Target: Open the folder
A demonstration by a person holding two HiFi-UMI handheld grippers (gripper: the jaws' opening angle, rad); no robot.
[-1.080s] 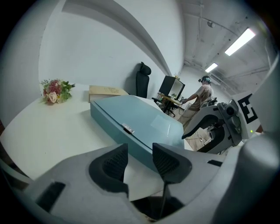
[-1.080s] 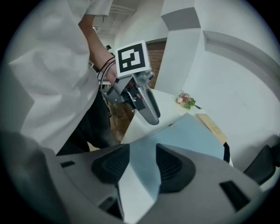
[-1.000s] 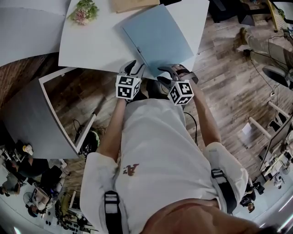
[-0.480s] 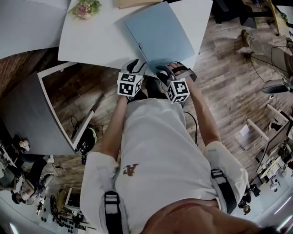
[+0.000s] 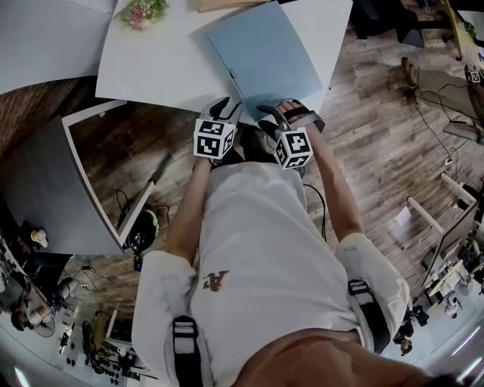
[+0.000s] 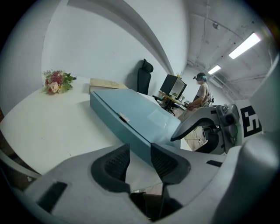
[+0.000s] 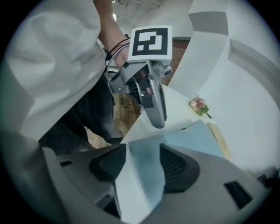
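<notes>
1. Blue is what marks the task's thing in the head view: the folder (image 5: 265,57) lies flat and closed on the white table (image 5: 151,68), with its near corner reaching the table's front edge. Both tools sit at that edge. The left gripper (image 5: 221,112) is just beside the folder's left side, and the right gripper (image 5: 278,113) is at the near corner itself. A bouquet (image 5: 142,11) and a brown envelope (image 5: 219,4) lie well apart at the far side.

2. From the left gripper view, the 2 jaws stand a narrow gap apart with nothing pinched between them. The folder's thick spine edge lines up with that gap but lies beyond the pads. A small tab (image 6: 124,117) sits on the spine.

3. From the right gripper view, the folder's corner fills the space between the 2 jaws. The pads appear to bear on either face of it, so we read this gripper as clamped on the corner. A pale strip beside the blue panel could be the table or an inner sheet; we cannot tell which.

4. We judge the step in hand to be the grasp on the cover, with no lift begun. The next move calls for raising that corner in an arc about the spine. The left gripper would steady the lower part so the whole folder does not come up or slide off the edge.
</notes>
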